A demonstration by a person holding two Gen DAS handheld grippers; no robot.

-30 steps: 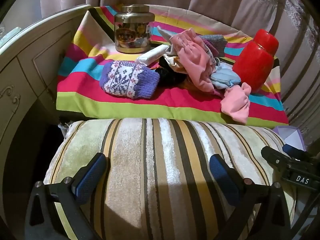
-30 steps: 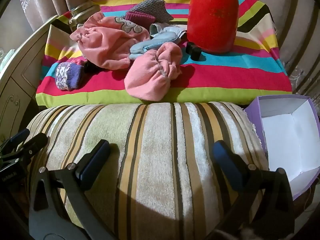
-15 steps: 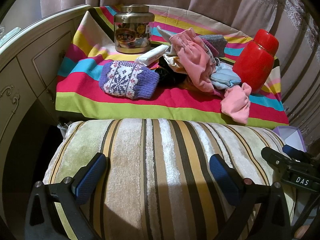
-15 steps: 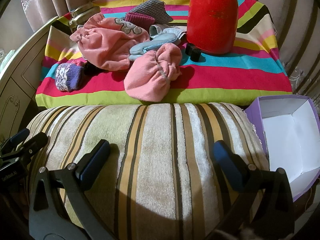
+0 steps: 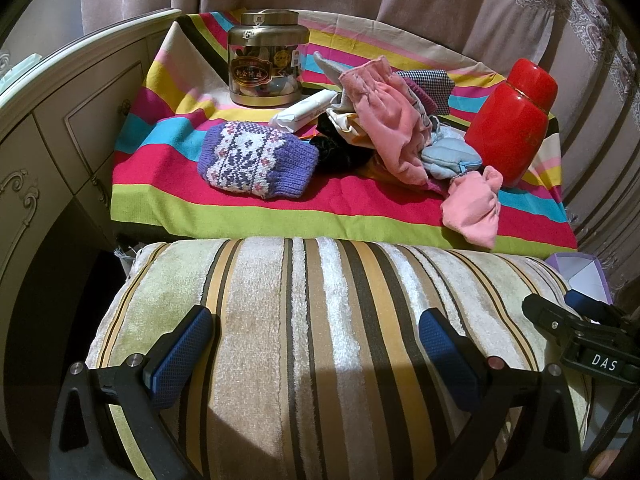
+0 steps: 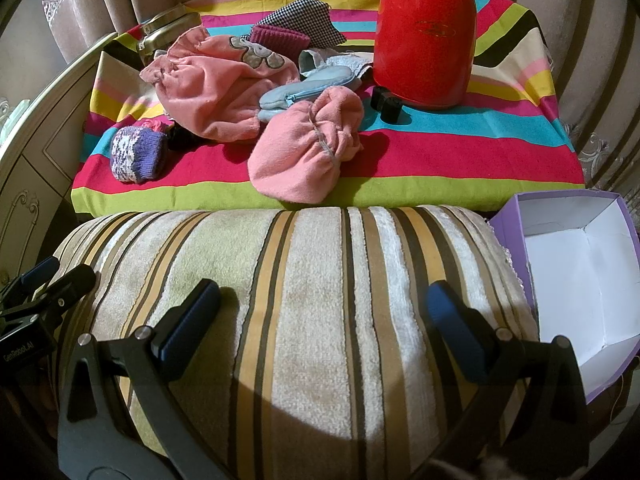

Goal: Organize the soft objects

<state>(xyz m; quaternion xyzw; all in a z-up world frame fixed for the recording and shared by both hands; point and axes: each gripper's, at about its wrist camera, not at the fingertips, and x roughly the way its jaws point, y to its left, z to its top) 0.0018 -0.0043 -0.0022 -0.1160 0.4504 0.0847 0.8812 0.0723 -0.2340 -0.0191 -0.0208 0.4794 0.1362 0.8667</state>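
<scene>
A pile of soft things lies on a striped cloth: a purple knitted piece (image 5: 256,162) (image 6: 136,154), a large pink garment (image 5: 390,120) (image 6: 218,84), a small pink bundle (image 5: 476,206) (image 6: 310,150), a light blue pouch (image 5: 450,158) (image 6: 306,90), and checked and maroon pieces (image 6: 298,28). A striped plush cushion (image 5: 320,340) (image 6: 304,320) lies in front. My left gripper (image 5: 316,344) and right gripper (image 6: 320,312) are both open and empty above the cushion, well short of the pile.
A red jar (image 5: 510,120) (image 6: 426,32) stands at the right of the cloth, a gold tin (image 5: 266,60) at the back left. An open purple box with a white inside (image 6: 580,272) sits right of the cushion. A cream cabinet (image 5: 52,128) stands left. Curtains hang behind.
Both views have shifted only slightly; nothing on the cloth has moved and both grippers stay open.
</scene>
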